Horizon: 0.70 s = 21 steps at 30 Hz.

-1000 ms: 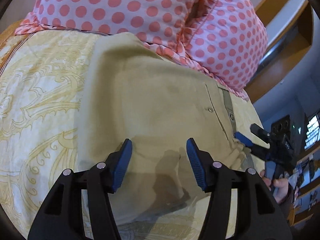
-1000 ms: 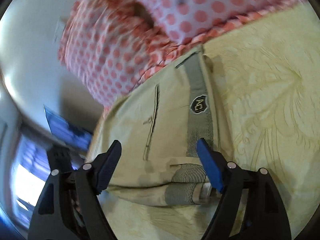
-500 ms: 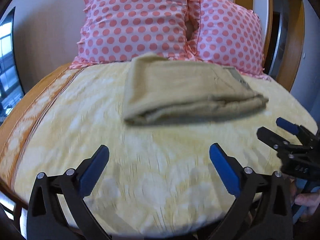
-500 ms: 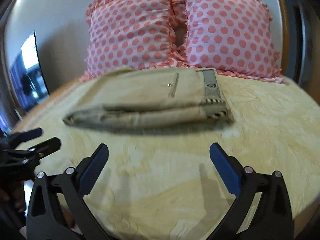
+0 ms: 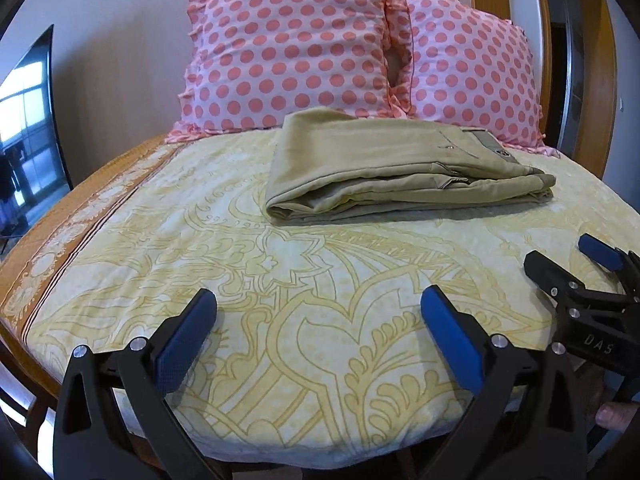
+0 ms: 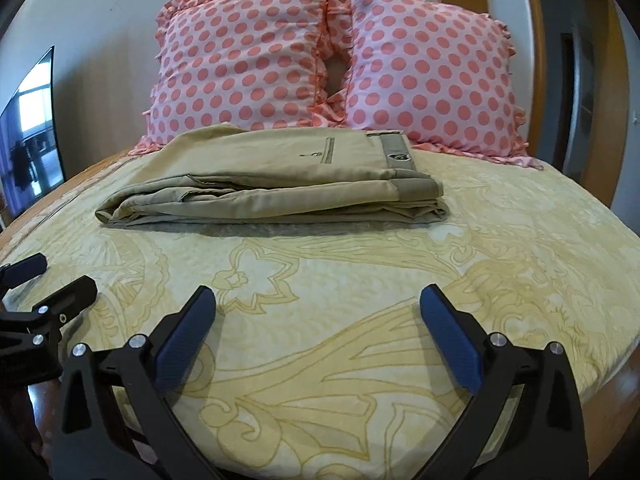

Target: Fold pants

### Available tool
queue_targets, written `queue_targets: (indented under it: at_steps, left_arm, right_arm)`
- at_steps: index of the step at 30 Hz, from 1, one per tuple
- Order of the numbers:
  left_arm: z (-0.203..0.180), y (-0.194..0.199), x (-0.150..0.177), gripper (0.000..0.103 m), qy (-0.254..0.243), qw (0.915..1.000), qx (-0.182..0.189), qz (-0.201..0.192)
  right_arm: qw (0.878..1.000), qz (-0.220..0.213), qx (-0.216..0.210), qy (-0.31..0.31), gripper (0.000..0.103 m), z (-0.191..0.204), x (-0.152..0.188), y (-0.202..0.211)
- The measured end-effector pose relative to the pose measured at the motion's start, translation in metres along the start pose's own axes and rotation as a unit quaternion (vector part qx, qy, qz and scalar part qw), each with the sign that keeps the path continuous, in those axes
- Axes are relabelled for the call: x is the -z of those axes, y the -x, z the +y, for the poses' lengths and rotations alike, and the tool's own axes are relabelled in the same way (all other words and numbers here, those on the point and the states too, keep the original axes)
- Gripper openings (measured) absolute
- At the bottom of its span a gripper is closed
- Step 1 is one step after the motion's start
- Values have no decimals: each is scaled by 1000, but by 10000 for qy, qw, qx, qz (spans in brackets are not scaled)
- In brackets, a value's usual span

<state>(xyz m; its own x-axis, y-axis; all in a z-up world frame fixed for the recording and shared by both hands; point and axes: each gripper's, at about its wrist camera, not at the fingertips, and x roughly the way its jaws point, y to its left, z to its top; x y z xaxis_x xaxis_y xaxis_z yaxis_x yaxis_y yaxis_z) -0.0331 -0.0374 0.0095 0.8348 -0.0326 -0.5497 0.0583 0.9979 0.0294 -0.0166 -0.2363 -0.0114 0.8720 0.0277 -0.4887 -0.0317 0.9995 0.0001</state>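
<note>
Khaki pants (image 5: pixel 384 168) lie folded in a flat stack on the far half of the yellow patterned bed, just before the pillows; they also show in the right wrist view (image 6: pixel 280 184), waistband on the right. My left gripper (image 5: pixel 318 320) is open and empty over the bed's near edge, well short of the pants. My right gripper (image 6: pixel 318 320) is open and empty, also near the front edge. Each gripper shows at the side of the other's view: the right one (image 5: pixel 568 264), the left one (image 6: pixel 52 276).
Two pink polka-dot pillows (image 5: pixel 296 52) (image 6: pixel 432 76) lean against the wall behind the pants. The yellow bedspread (image 5: pixel 280 280) has an orange border at the left. A dark TV screen (image 5: pixel 28 132) stands left; a wooden frame (image 5: pixel 480 0) stands right.
Both grippers have pulled back from the folded pants to the bed's near edge and opened wider. The pants stay folded in place.
</note>
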Motion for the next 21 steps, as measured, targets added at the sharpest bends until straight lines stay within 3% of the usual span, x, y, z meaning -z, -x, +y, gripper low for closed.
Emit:
queue_targets:
  at_steps: [21]
  left_arm:
    - [2,0,2,102,-6,10000,-12,-72]
  right_arm:
    - [9999,-97,81,-50,101,-2,0,1]
